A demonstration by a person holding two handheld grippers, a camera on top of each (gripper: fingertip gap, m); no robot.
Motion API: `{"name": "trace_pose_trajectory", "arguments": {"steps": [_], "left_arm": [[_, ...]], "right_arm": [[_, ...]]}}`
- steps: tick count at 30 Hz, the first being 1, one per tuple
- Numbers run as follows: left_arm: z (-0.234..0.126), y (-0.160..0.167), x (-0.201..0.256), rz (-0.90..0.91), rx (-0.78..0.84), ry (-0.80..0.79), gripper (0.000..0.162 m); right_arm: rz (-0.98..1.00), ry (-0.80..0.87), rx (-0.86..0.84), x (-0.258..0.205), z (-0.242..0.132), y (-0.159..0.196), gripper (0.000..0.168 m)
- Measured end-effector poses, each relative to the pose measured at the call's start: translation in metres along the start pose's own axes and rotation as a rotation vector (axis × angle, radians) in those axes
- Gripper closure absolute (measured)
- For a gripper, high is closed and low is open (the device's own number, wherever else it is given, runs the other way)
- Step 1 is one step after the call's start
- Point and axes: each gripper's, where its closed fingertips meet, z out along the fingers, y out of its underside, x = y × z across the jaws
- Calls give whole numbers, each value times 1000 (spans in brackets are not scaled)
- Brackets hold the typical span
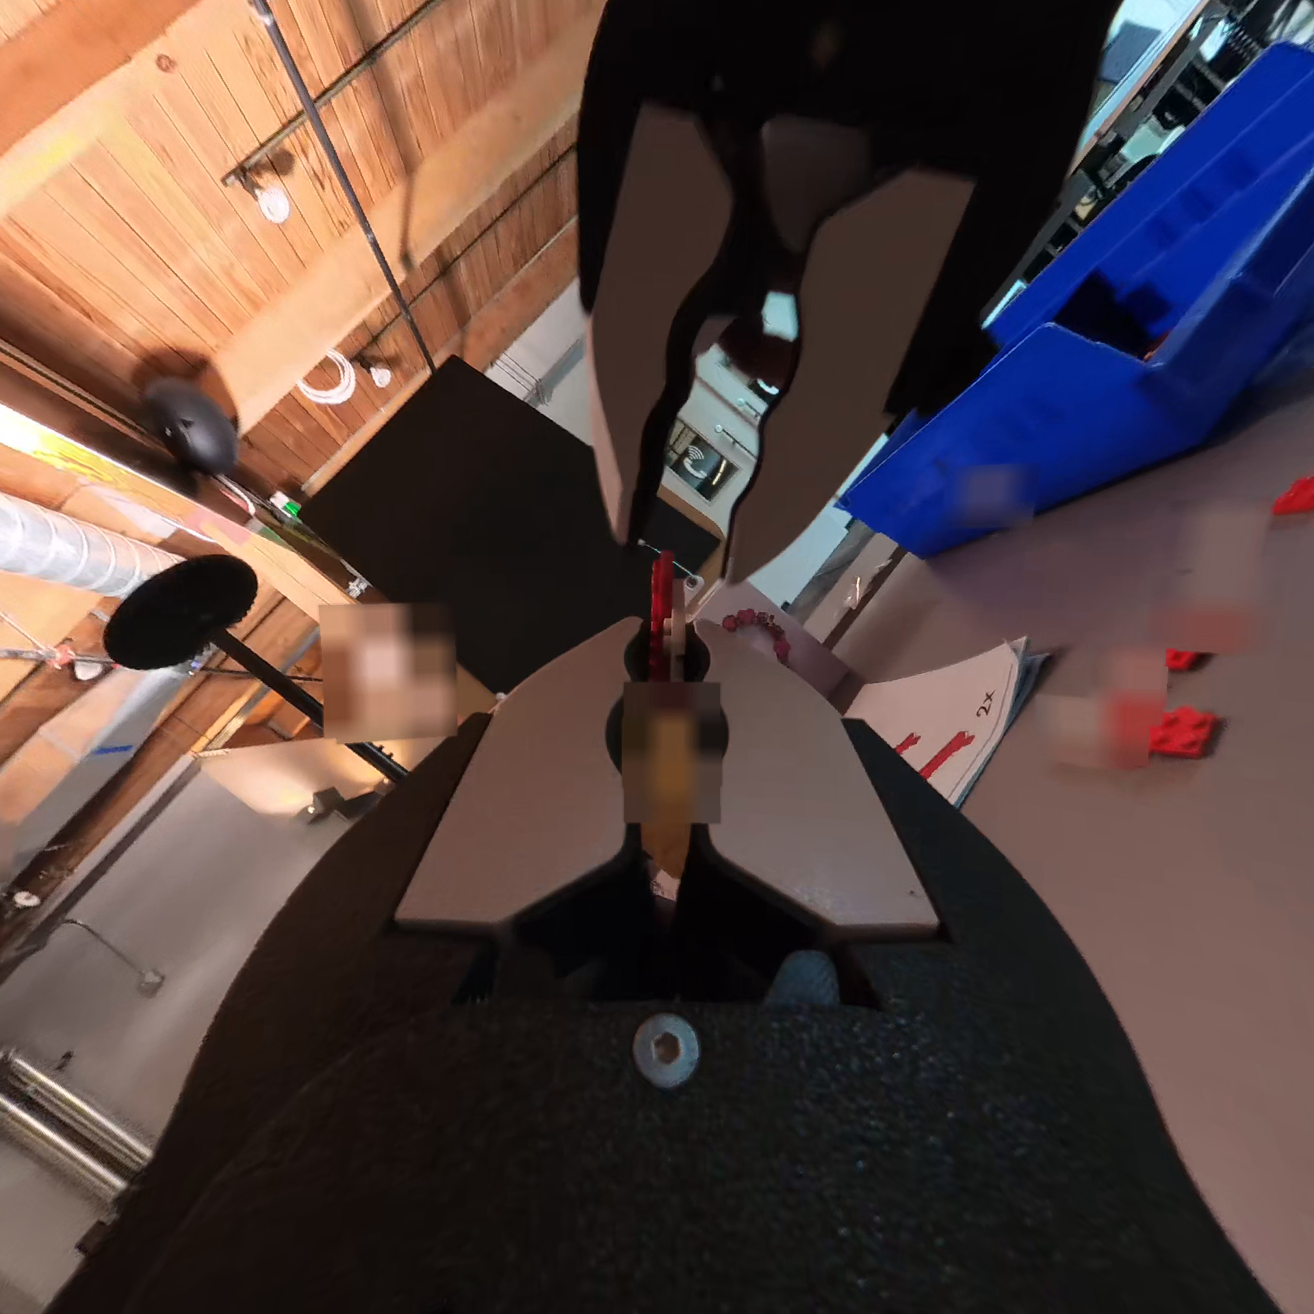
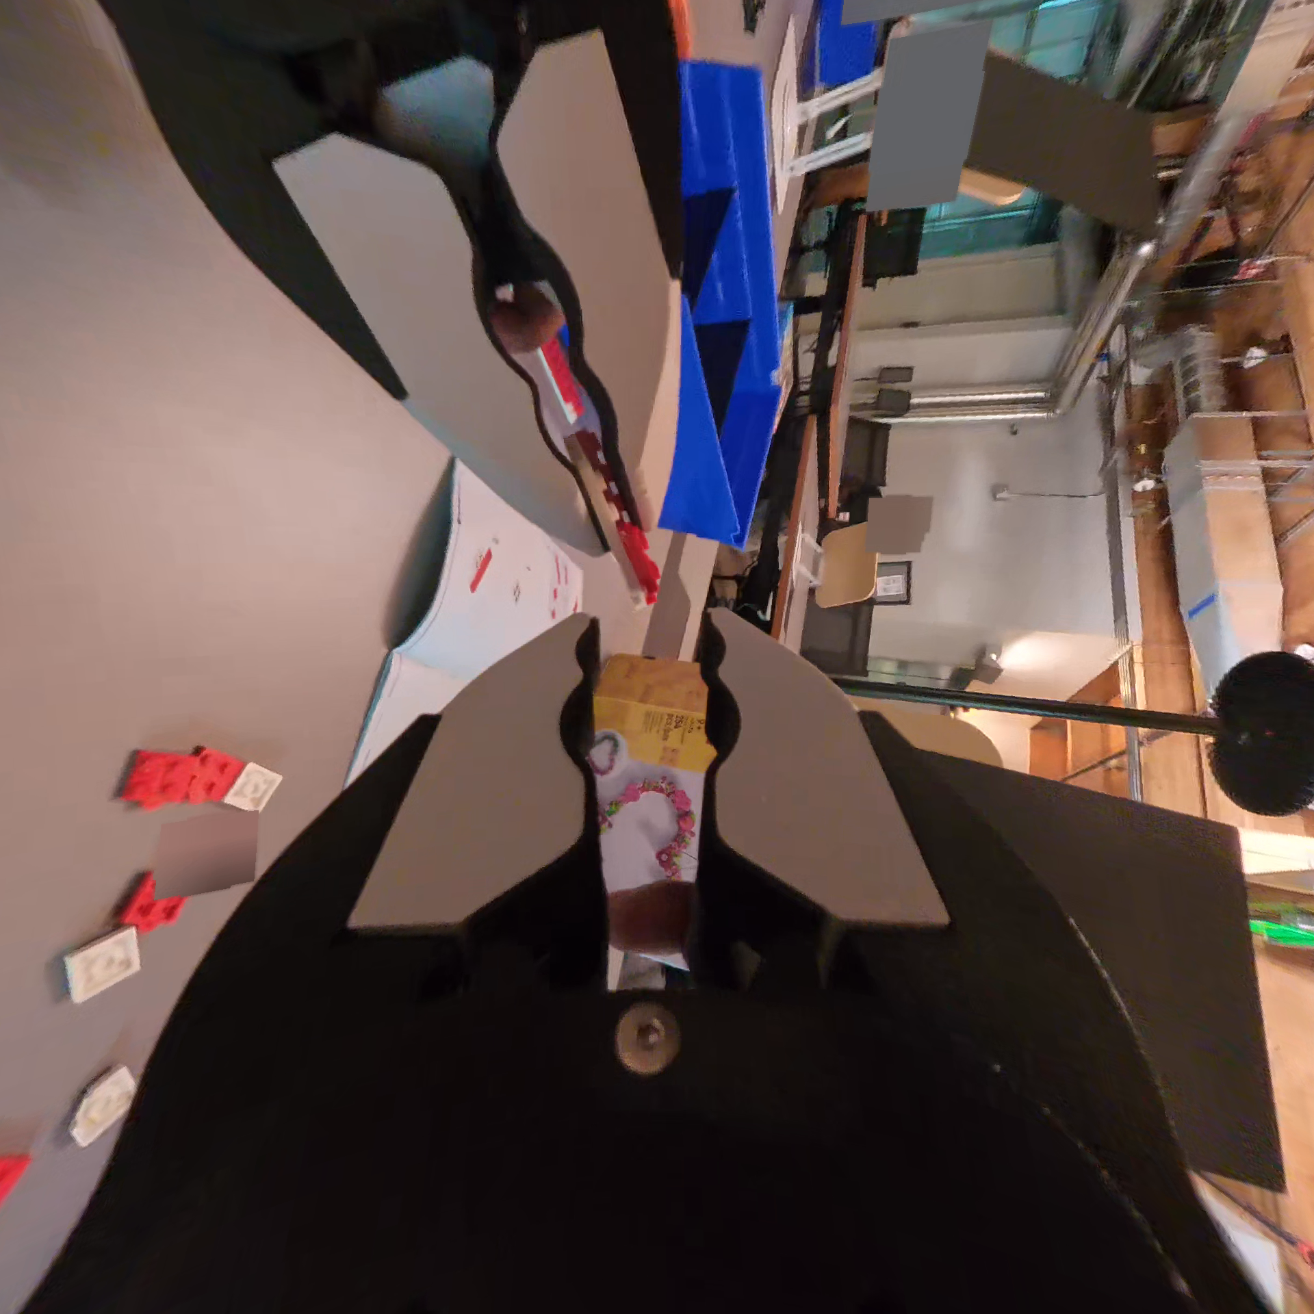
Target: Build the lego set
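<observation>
My left gripper (image 1: 668,636) is shut on a long red and white lego assembly (image 1: 665,604), seen edge-on and held up off the grey table (image 1: 1138,924). In the right wrist view the left gripper (image 2: 626,540) comes in from the top, with the red and white strip (image 2: 615,498) clamped between its fingers and its end sticking out. My right gripper (image 2: 650,629) is open and empty, facing the left one, its tips just short of the strip's free end. It also shows at the top of the left wrist view (image 1: 679,558).
Loose red plates (image 2: 178,778) and white plates (image 2: 99,963) lie on the table, more red ones in the left wrist view (image 1: 1184,736). An open instruction booklet (image 2: 498,569), a yellow and white lego box (image 2: 650,711) and blue bins (image 1: 1138,320) stand beyond.
</observation>
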Motion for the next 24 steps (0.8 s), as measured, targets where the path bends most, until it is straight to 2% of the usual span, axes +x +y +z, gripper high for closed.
{"name": "trace_pose_trajectory", "arguments": {"steps": [6,10,16,19,21,24], "left_arm": [[0,-6,12,52,30,45,154],[-2,-13,15,62,74,64,154],[-1,-10,29,50,60,155,153],[1,-8,29,-9,44,166,148],[1,-8,21,-79,48,152,143],[1,-7,18,-370,57,241,141]], "right_arm": [[-162,2,23,-10,-8,-15,144],[-248,-8,10,-15,-3,-14,157],[-212,-88,-27,-29,-6,-8,160],[-197,-43,-52,-30,-7,-3,160],[-197,49,-87,-22,-9,3,160],[-263,204,-113,-14,-13,7,160]]}}
